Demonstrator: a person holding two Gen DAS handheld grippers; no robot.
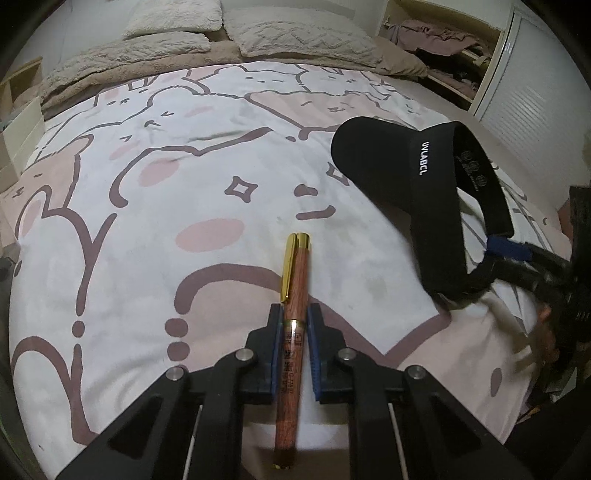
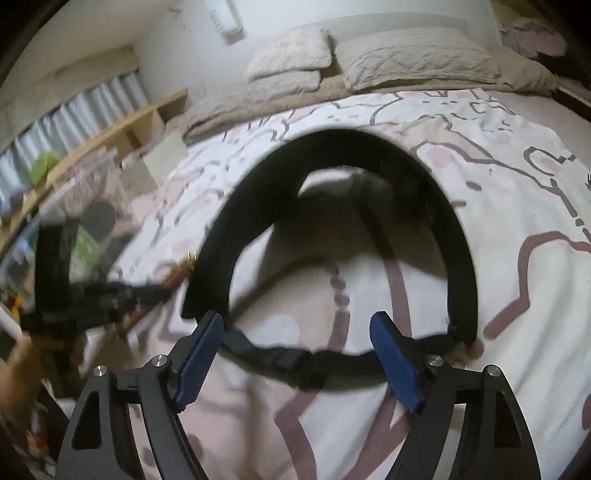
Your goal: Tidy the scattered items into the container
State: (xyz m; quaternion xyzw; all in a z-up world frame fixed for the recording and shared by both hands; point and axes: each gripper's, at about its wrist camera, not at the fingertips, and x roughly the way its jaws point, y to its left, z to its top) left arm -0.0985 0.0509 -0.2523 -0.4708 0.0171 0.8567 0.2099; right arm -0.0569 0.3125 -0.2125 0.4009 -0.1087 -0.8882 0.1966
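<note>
The left gripper (image 1: pixel 293 317) has its jaws closed on a wooden pen (image 1: pixel 293 295), the blue pads pressing the reddish-brown barrel on both sides. The pen points away from the camera along the jaws, its gold cap end and gold clip sticking out past the fingertips over the bedspread (image 1: pixel 147 221). Printed characters run down the barrel between the pads; they are too small to read with confidence.

To the right of the pen lies a black sun visor (image 1: pixel 406 166), brim toward the middle of the bed, with "UVLABCL" in white letters on its band. Small round marks are printed inside the band but cannot be read. The right gripper (image 2: pixel 299 332) hovers over the visor's thin rear strap (image 2: pixel 310 362) with its jaws standing wide apart. The strap runs across the gap between the blue pads, and neither pad presses on it. The visor's curved band arches beyond the fingertips, resting on the bed.

The bedspread is white and pink with cartoon animal outlines. At the head of the bed sit two beige pillows (image 1: pixel 295 29) and a folded beige blanket (image 1: pixel 129 62). A wooden shelf unit (image 2: pixel 147 114) runs along one side of the bed, and an open wardrobe (image 1: pixel 443 44) with clothes stands at the other. No container can be made out with certainty.
</note>
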